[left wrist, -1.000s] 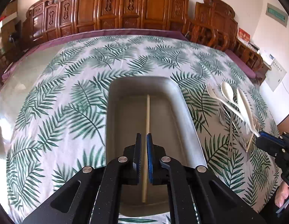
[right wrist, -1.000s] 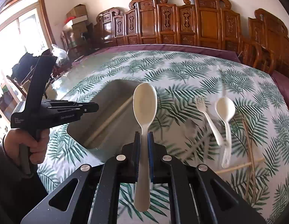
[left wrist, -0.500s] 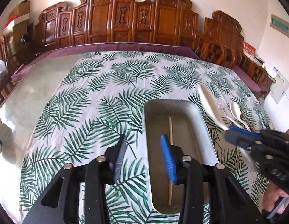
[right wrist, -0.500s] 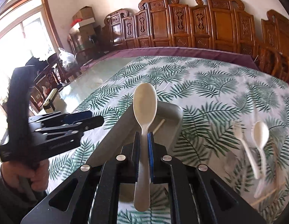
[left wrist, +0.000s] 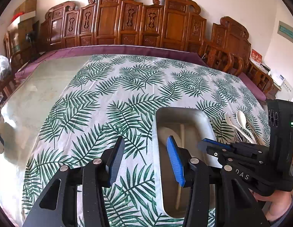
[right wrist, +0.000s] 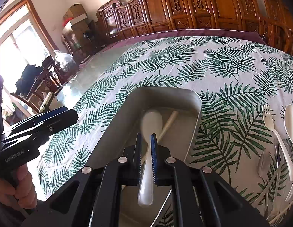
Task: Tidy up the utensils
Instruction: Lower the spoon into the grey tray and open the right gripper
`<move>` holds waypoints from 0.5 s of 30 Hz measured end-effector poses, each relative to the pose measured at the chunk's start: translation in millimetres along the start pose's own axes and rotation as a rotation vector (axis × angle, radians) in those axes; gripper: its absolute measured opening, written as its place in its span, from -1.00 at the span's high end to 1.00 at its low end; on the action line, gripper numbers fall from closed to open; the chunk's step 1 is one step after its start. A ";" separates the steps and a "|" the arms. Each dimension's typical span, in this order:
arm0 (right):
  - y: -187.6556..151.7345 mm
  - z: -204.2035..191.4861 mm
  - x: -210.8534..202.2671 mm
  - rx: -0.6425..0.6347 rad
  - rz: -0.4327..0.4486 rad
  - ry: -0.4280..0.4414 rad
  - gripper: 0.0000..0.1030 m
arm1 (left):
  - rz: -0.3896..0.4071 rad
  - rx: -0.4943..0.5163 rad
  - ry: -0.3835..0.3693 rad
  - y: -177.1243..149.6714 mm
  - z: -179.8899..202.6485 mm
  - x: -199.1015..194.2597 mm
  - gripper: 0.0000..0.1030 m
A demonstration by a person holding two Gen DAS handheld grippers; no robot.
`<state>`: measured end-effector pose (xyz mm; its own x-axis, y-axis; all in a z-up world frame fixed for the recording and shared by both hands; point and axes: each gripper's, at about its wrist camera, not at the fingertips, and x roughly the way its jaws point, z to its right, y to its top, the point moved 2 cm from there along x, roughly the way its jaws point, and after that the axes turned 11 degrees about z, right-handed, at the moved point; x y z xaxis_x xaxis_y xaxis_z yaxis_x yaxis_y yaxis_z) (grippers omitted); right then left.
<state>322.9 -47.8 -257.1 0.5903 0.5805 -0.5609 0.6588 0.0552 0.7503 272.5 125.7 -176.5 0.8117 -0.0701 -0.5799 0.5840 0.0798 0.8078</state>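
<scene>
A grey metal tray [left wrist: 205, 117] [right wrist: 116, 124] lies on the leaf-print tablecloth with a wooden chopstick [left wrist: 181, 132] [right wrist: 168, 123] inside. My right gripper [right wrist: 145, 141] is shut on a white plastic spoon [right wrist: 151, 121] and holds it over the tray, bowl pointing forward and low in the tray. It also shows in the left wrist view [left wrist: 209, 143], above the tray's right side. My left gripper [left wrist: 144, 151] is open and empty, just left of the tray's near end.
To the right of the tray lie a white fork [right wrist: 273, 126], a white spoon [right wrist: 292, 121] [left wrist: 241, 118], clear plastic cutlery [right wrist: 267, 160] and more chopsticks. Carved wooden chairs line the far side of the table. Bare glass tabletop [left wrist: 38, 94] lies to the left.
My left gripper let go of the chopstick in the tray, opened and drew back to the left. My right gripper carried the white spoon left over the tray and lowered it into it.
</scene>
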 end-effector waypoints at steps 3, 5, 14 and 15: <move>1.4 5.9 -19.2 -0.018 0.024 0.004 0.77 | 0.008 0.014 -0.009 -0.3 8.1 -3.3 0.04; 0.3 11.3 -43.0 -0.064 0.050 -0.019 0.77 | 0.013 0.021 -0.022 -0.7 16.6 -5.9 -0.07; -0.2 74.7 -148.5 -0.144 0.145 -0.193 0.77 | 0.038 0.060 -0.111 -0.7 72.0 -14.6 -0.48; -1.5 85.0 -160.8 -0.148 0.154 -0.223 0.77 | 0.038 0.067 -0.119 -1.0 78.9 -14.8 -0.48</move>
<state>266.7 -210.3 -197.8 0.7768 0.3991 -0.4872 0.4881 0.1074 0.8662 259.1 48.3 -160.3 0.8238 -0.1861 -0.5354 0.5477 0.0183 0.8365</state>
